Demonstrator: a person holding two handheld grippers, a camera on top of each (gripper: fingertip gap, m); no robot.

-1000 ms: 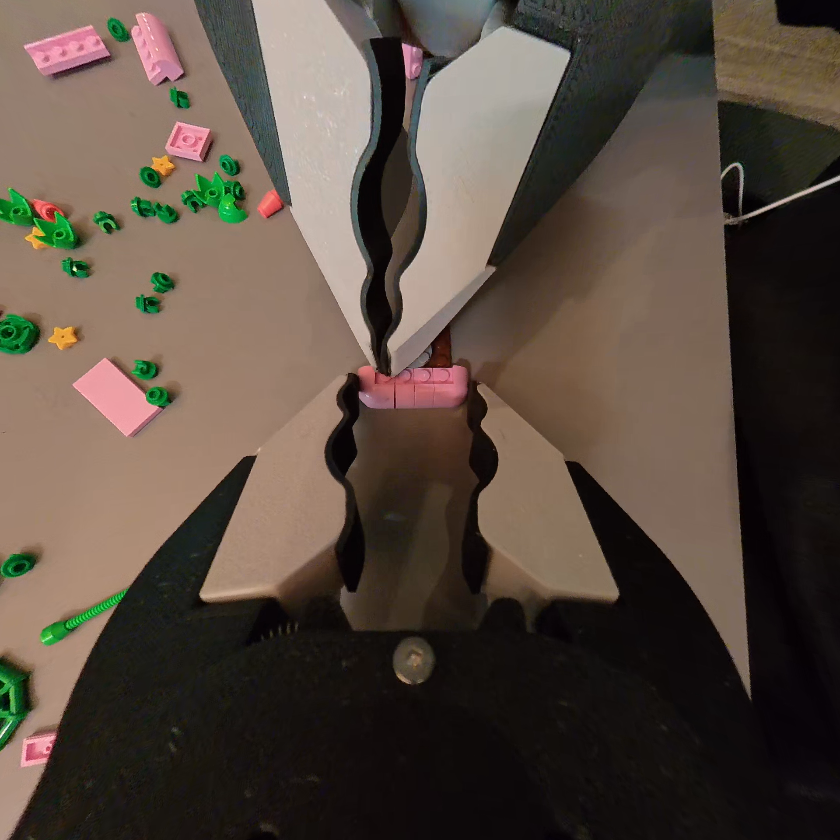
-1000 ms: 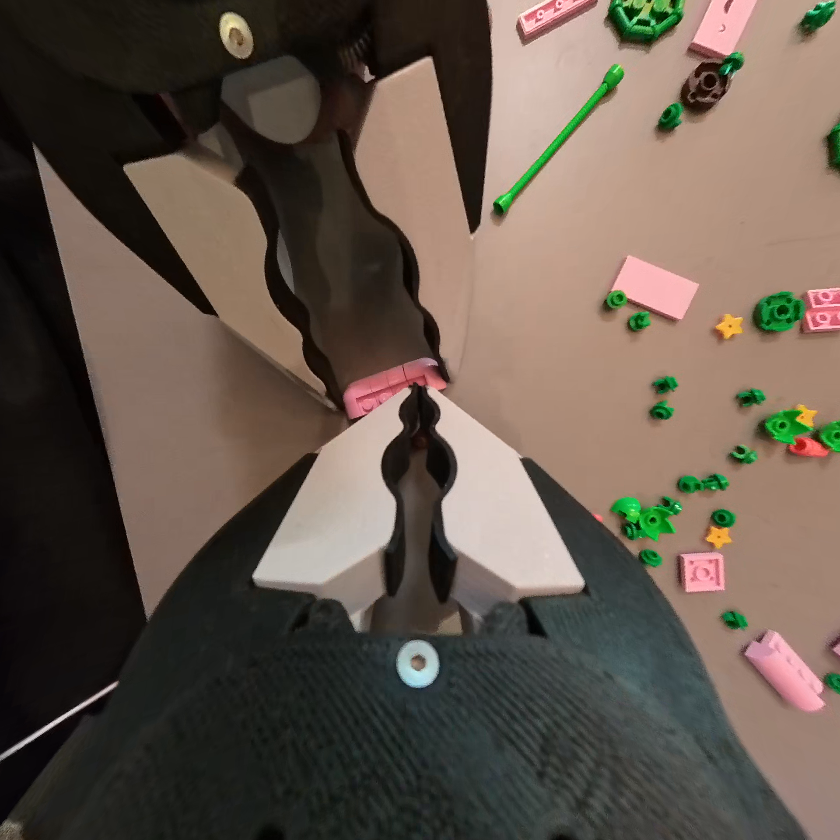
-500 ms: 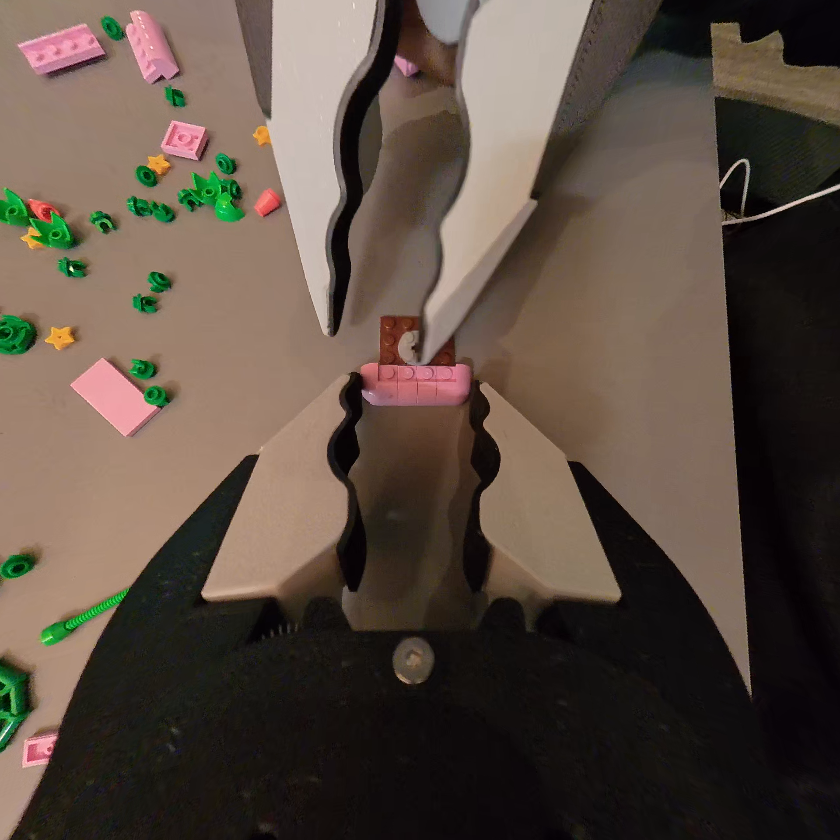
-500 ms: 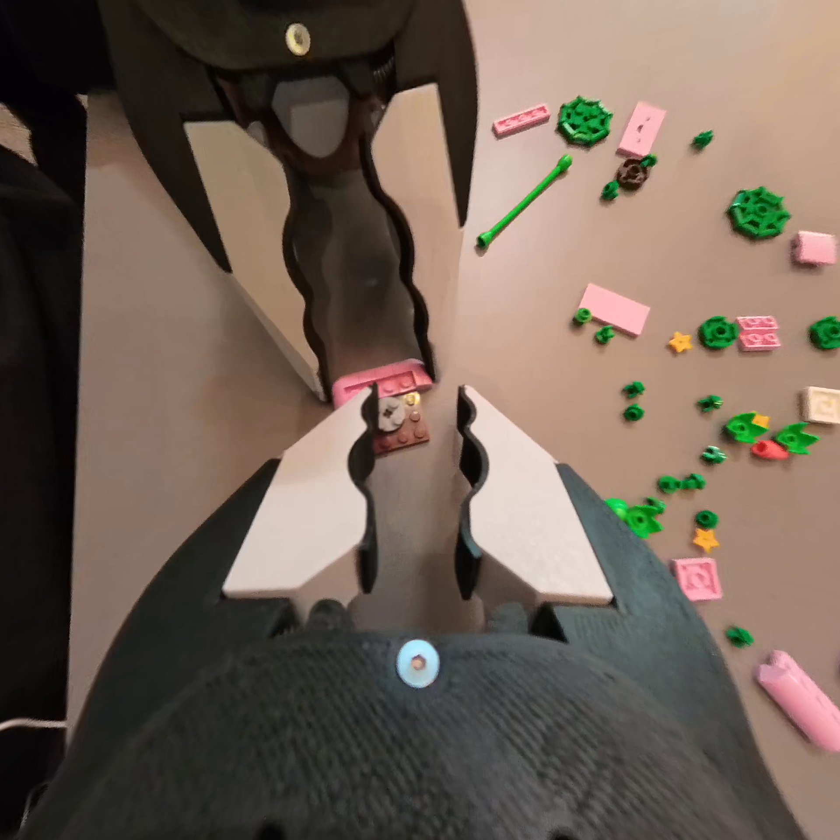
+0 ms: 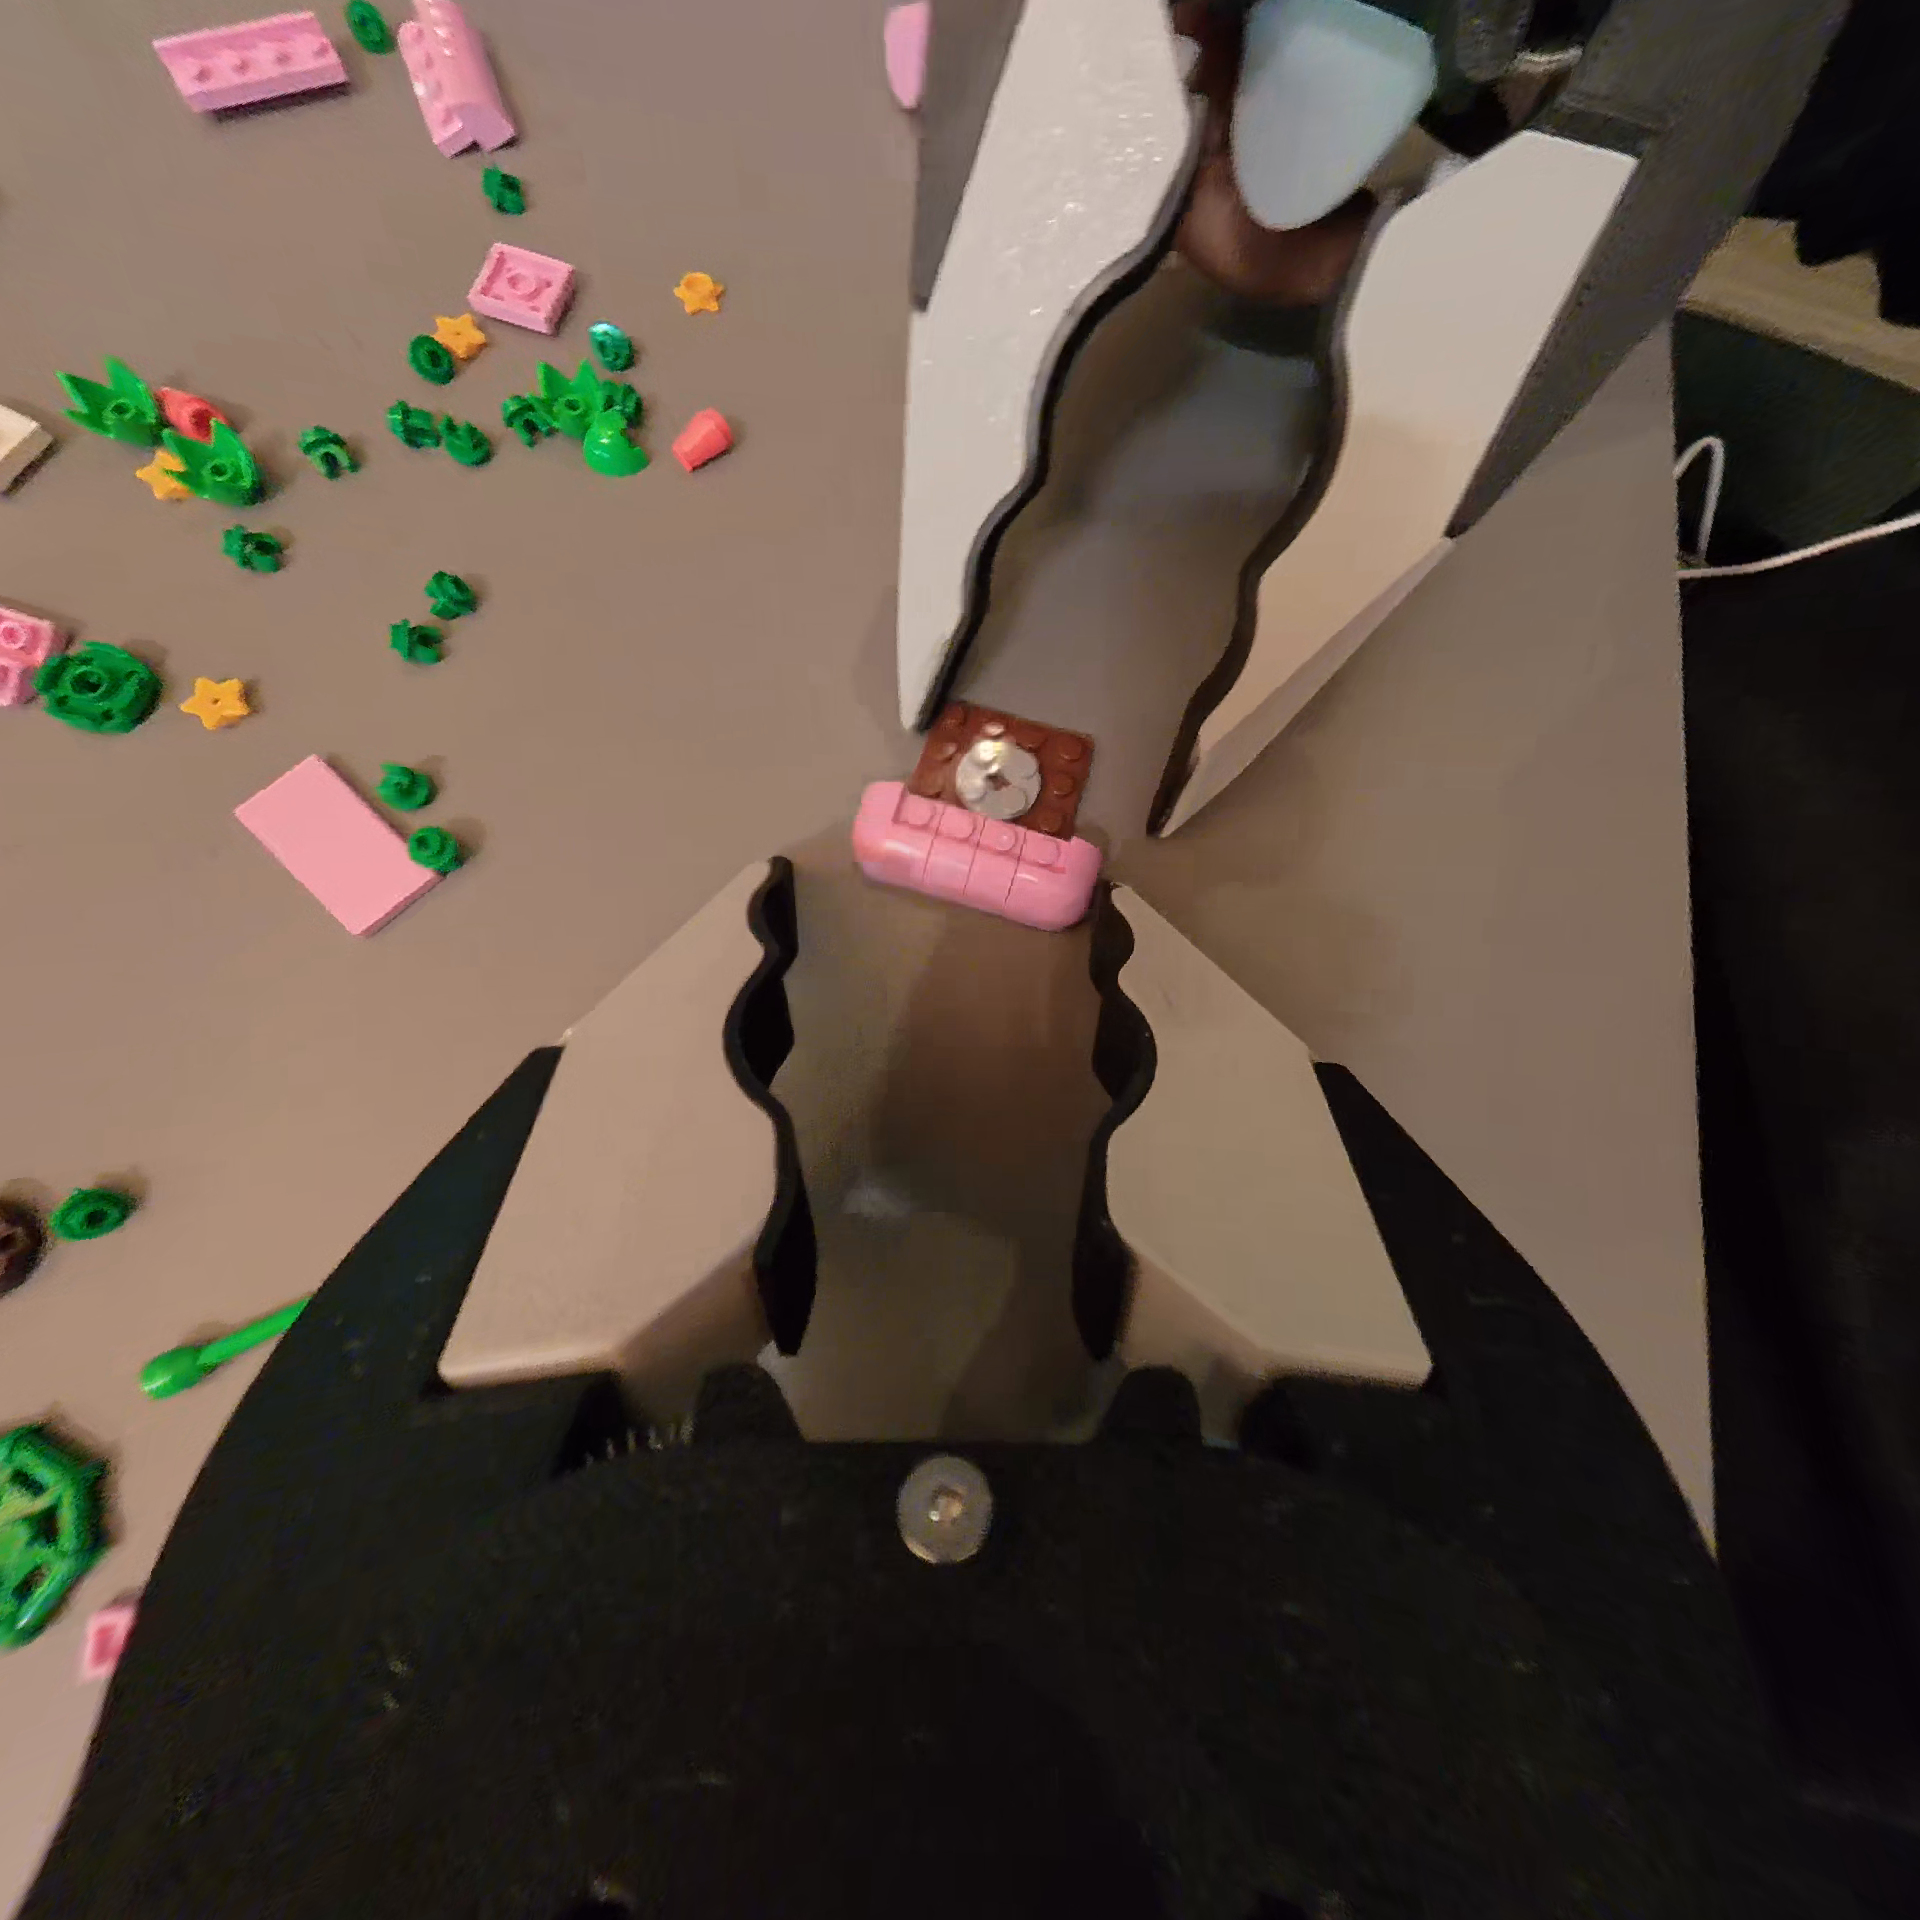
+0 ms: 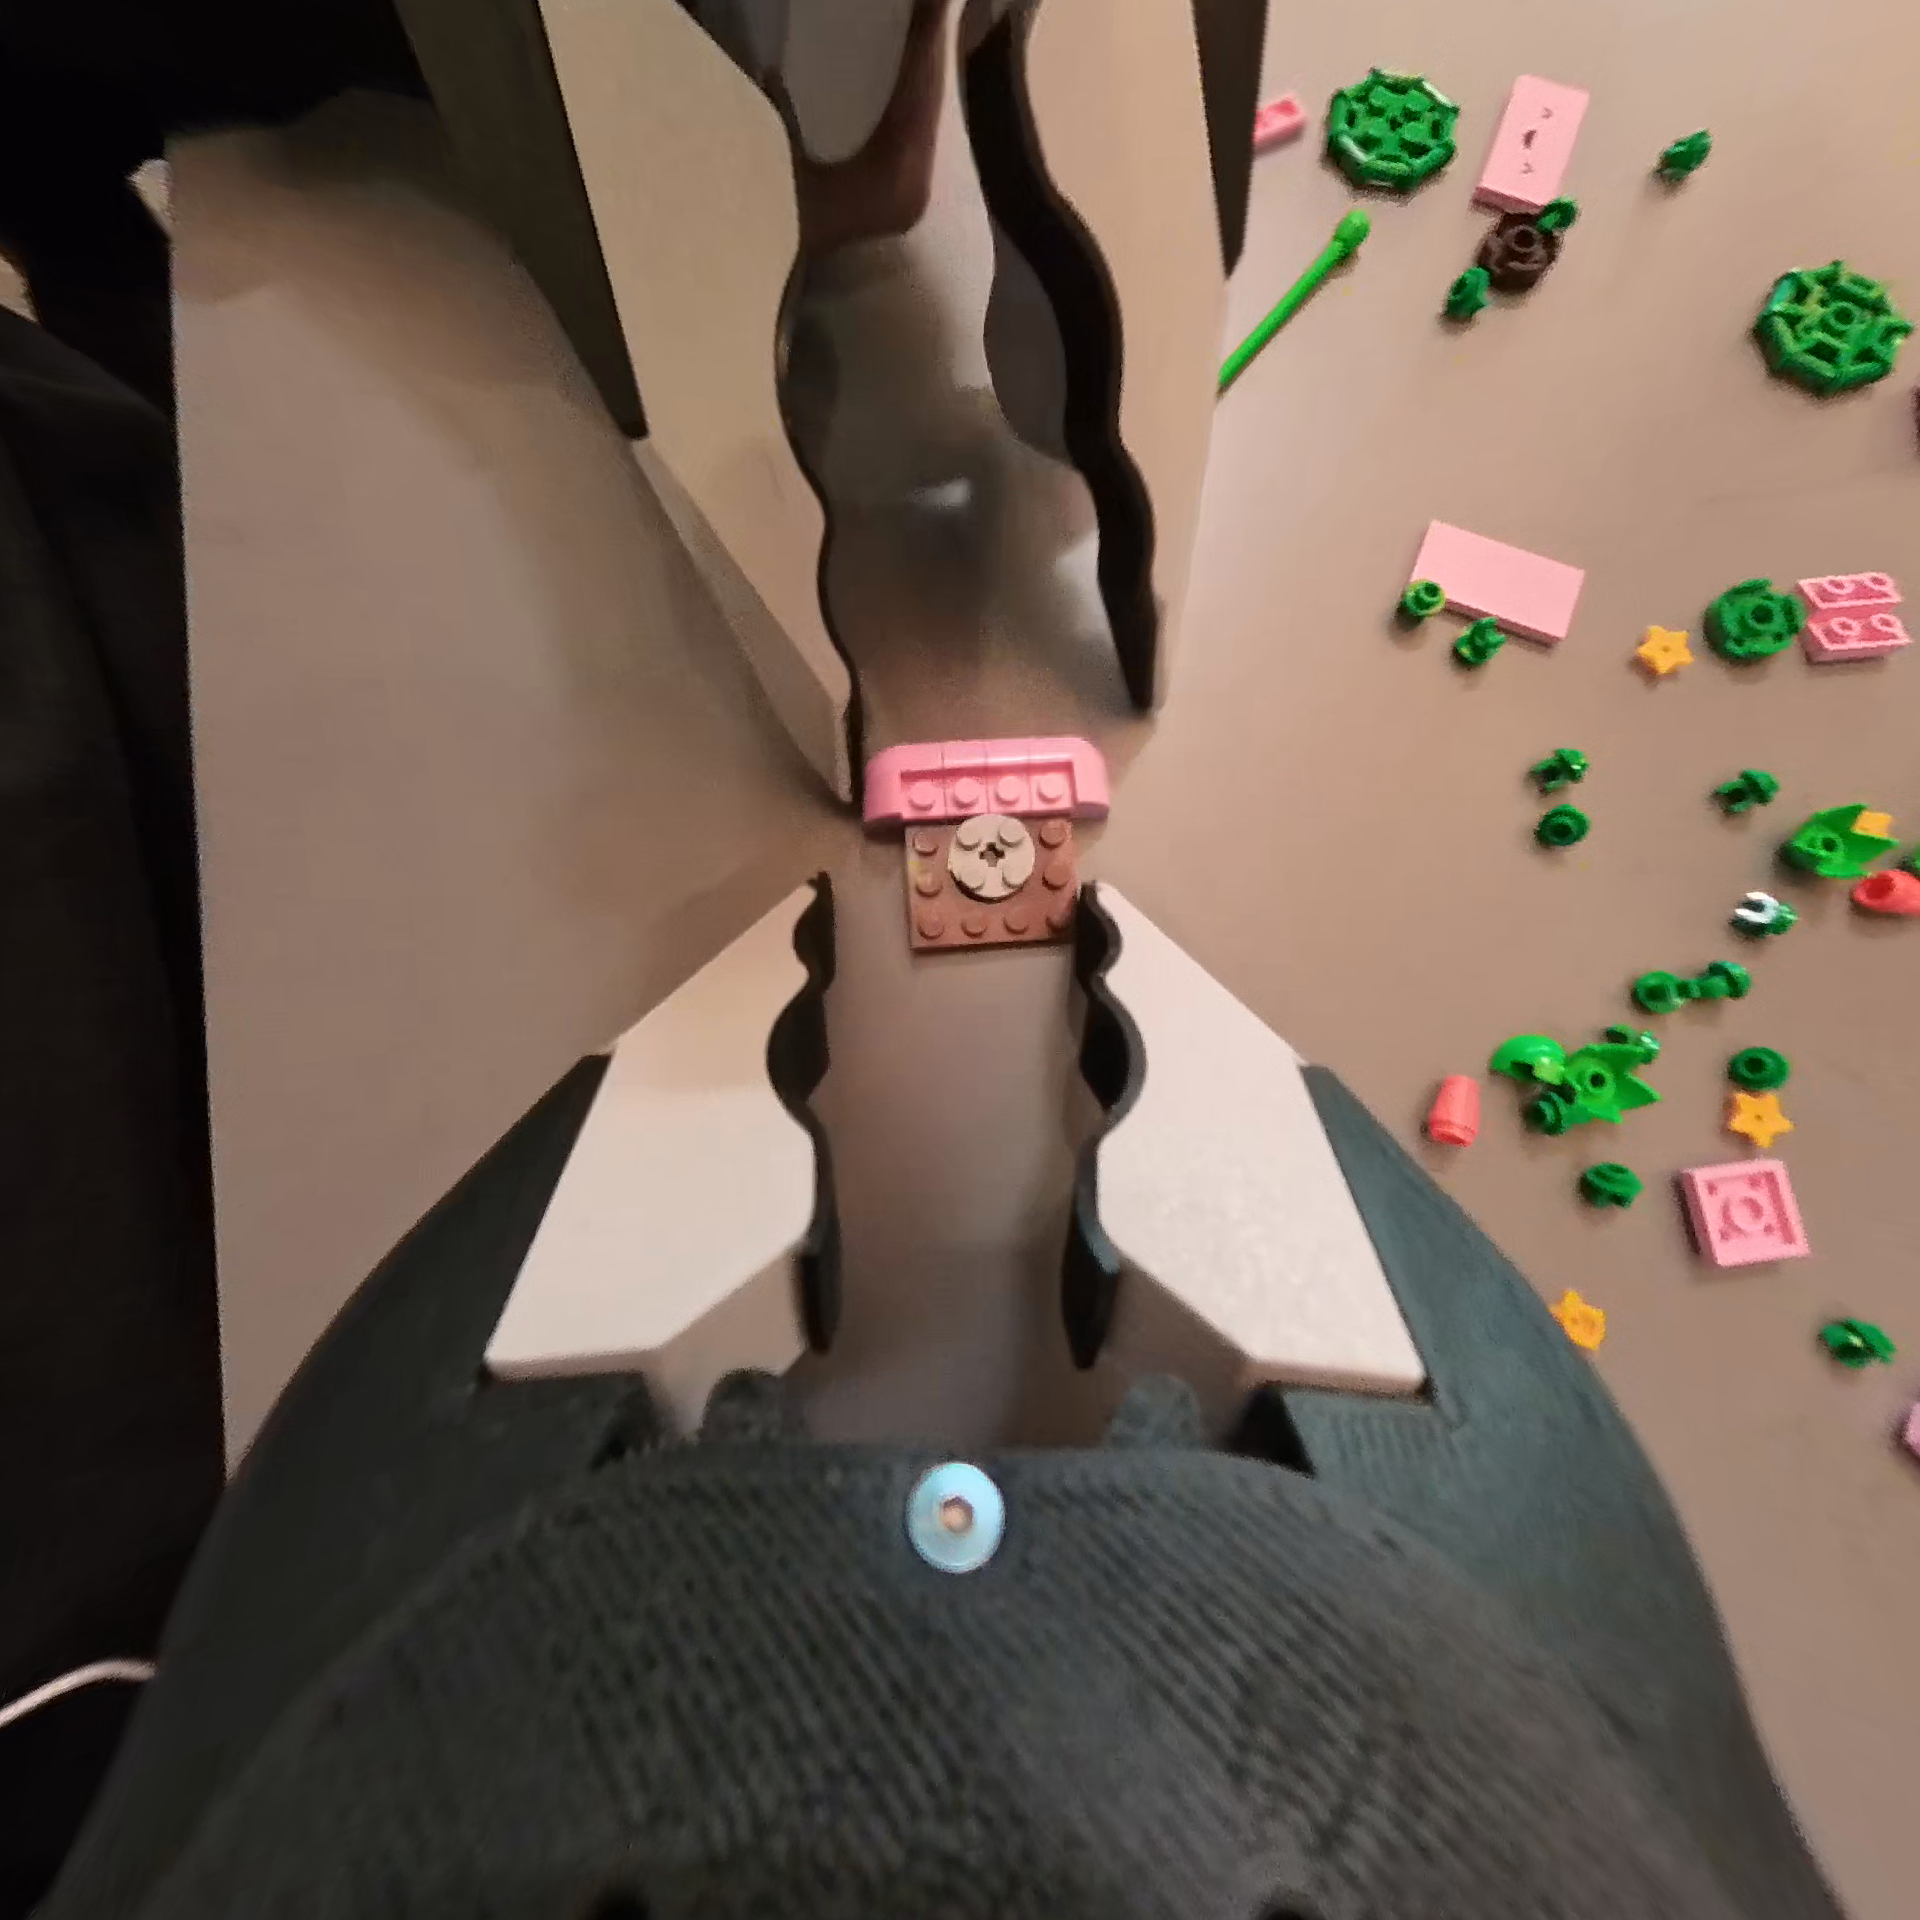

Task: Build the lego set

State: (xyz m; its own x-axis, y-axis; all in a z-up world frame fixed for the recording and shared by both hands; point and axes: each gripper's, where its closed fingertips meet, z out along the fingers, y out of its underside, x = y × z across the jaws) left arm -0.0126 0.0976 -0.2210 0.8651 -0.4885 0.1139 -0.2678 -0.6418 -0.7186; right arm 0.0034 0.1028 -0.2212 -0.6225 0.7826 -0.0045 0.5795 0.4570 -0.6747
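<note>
Grey-brown bench [image 5: 623, 1039], loose parts scattered across one side: pink flat tile [image 5: 335, 844], green rod [image 6: 1291, 299], green bits, yellow stars. My left gripper [image 5: 940, 894] fingers spread apart, gripping nothing; right gripper [image 6: 951, 909] fingers spread too, empty. Small lego build [image 5: 982, 831] lies on bench between both sets of tips: brown studded plate [image 6: 987, 888] with a round grey piece [image 6: 987, 855] on top, curved pink brick [image 6: 985, 781] along its left-gripper edge. Right view slightly blurred.
</note>
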